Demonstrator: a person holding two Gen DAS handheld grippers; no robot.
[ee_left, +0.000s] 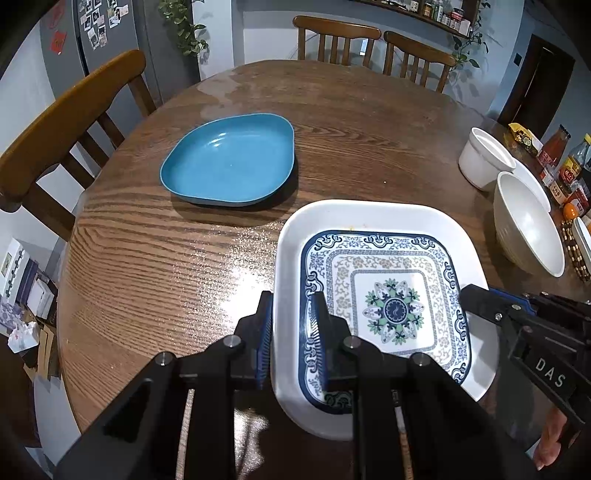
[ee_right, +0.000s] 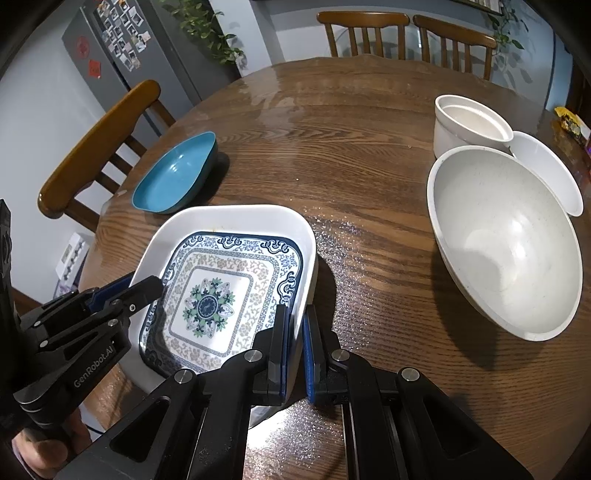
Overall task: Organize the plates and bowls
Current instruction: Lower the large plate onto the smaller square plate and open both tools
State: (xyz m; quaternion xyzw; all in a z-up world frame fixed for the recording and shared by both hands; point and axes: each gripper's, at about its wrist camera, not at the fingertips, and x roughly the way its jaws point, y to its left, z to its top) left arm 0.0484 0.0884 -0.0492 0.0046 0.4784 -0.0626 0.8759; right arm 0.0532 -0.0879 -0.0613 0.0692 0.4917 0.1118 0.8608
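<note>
- My left gripper (ee_left: 291,332) and right gripper (ee_right: 295,347) each pinch opposite rims of the patterned square plate (ee_left: 391,306), near the wooden table's (ee_left: 147,258) front edge.
- I should lift both sides evenly, keeping it level toward the blue plate (ee_left: 229,162).

Wooden chairs (ee_left: 66,122) ring the table (ee_left: 155,266); sauce bottles (ee_left: 565,166) crowd its edge.

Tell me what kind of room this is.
Most likely a home dining area beside a kitchen: a round wooden table with wooden chairs around it, a fridge covered in photo magnets, and sauce bottles at the table's edge.
</note>
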